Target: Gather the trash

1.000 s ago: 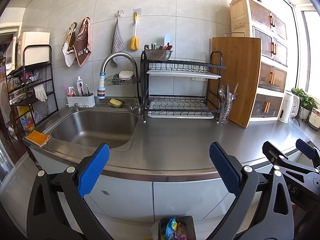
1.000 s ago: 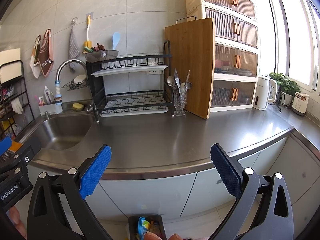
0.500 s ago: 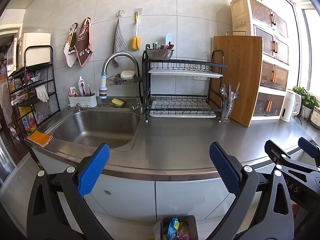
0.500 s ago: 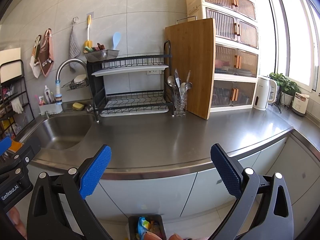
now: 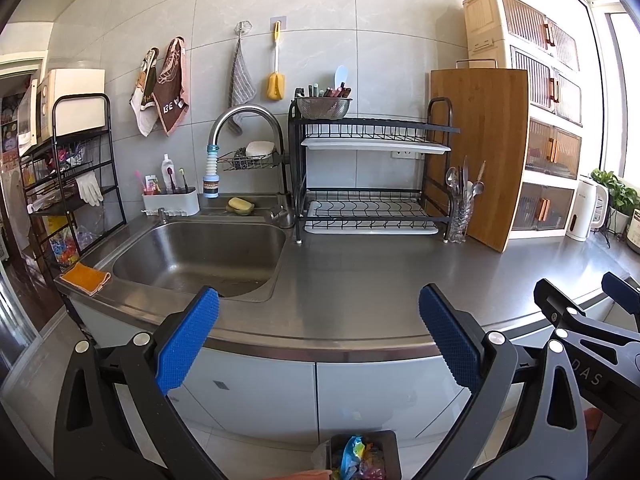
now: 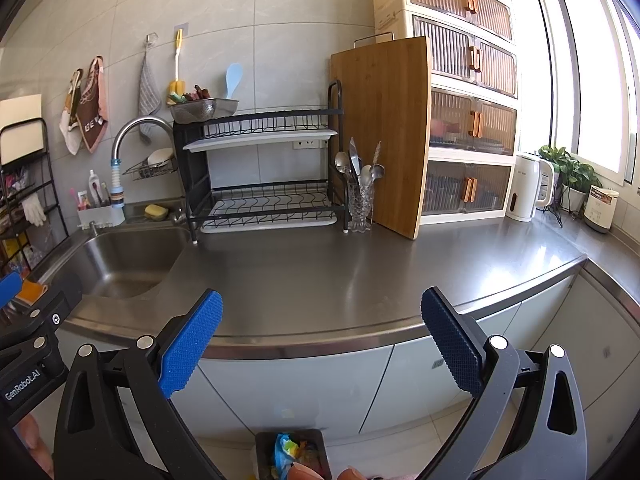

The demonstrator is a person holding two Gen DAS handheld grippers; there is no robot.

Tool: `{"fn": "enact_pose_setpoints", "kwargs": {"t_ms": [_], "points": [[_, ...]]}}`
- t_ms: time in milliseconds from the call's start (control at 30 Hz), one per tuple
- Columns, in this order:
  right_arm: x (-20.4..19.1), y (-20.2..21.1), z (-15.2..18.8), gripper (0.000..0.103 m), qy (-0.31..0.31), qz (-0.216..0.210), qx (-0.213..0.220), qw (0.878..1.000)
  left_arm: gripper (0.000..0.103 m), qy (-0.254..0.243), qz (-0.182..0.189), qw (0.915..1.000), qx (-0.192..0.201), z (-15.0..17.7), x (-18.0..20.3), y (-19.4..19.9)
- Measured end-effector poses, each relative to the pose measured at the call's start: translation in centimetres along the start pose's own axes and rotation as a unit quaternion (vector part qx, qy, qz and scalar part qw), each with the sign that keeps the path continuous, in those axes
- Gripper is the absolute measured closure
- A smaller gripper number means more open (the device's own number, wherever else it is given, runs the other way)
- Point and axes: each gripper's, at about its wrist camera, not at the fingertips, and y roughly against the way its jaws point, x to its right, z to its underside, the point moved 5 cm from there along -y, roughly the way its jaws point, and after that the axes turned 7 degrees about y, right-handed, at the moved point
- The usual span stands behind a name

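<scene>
Both claws gape wide over the steel table, holding nothing.

The left claw point(image 5: 319, 338) and the right claw point(image 6: 322, 340) hang side by side in front of the table point(image 6: 320, 280) edge, blue pads spread far apart with only air between them. Down on the floor against the cabinet doors stands a small dark bin point(image 5: 362, 456), with crumpled, colourful wrappers point(image 6: 290, 450) inside it; it sits low in both views, between each claw's arms. The table surface near the claws is bare steel; the sink point(image 5: 200, 256) lies to the left, an orange cloth point(image 5: 85, 278) at its near corner, and a dish rack point(image 6: 264, 168) and cutting board point(image 6: 384, 132) stand at the back.
</scene>
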Motion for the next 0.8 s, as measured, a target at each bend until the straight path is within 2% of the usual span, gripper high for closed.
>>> {"fn": "enact_pose_setpoints", "kwargs": {"t_ms": [100, 200, 500, 800], "points": [[-0.01, -0.09, 0.07, 0.003, 0.002, 0.001, -0.001, 1.0, 0.008, 0.003, 0.001, 1.0, 0.001, -0.04, -0.08, -0.13], [0.02, -0.15, 0.08, 0.003, 0.002, 0.0, -0.002, 1.0, 0.008, 0.008, 0.018, 0.9998, -0.002, -0.11, 0.04, -0.19], [0.02, -0.49, 0.15, 0.003, 0.002, -0.002, -0.005, 1.0, 0.008, 0.001, 0.014, 0.9999, 0.003, 0.07, 0.22, -0.3], [-0.01, -0.69, 0.14, 0.003, 0.002, -0.003, -0.006, 1.0, 0.008, 0.001, 0.021, 0.9996, -0.02, 0.2, 0.2, -0.95]]}}
